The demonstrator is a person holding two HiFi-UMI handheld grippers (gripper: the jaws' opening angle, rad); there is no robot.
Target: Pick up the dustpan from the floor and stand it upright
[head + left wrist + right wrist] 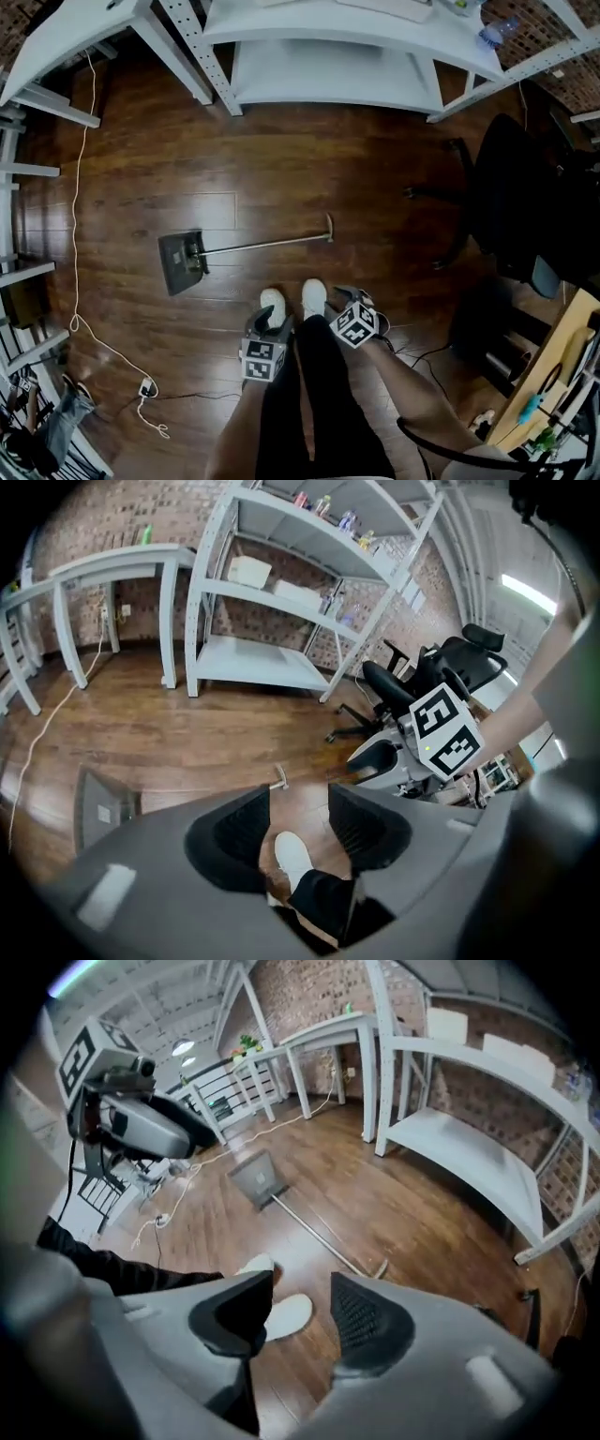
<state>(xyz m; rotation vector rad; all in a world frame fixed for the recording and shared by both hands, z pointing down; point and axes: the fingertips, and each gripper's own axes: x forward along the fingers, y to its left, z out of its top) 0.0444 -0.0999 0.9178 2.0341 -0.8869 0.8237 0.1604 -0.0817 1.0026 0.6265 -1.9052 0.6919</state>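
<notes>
A: Right, nearest first: left gripper (300, 803) low beside the legs, jaws a narrow gap apart, nothing between, only one of the white shoes (292, 855) and floor showing through
B: Agreed. Same for right gripper (302, 1283): narrow gap, empty, pointing steeply down on the other side of the legs
A: Touching anything?
B: No, clear of the dustpan on both sides. Held either side of black trousers (314, 403), above the shoes
A: Next out, dustpan (183, 262): lying flat on the wooden floor (281, 169), not upright
B: Yep. Dark pan toward the left of the head view, long thin handle (272, 243) running right, hooked end (329, 225) just ahead of the shoes
A: Near the grippers?
B: Ahead of them, apart, untouched
A: Left side of head view: white cable (77, 187) trailing down the floor to a plug block (146, 386)
B: Seen. Right side: black office chair (511, 187), well apart from the pan
A: Farthest: white shelf rack (328, 70) straight ahead, white table (66, 28) to its left, brick wall (141, 592) behind
B: Also small bottles (323, 503) on the top shelf in the left gripper view, too small to identify
</notes>
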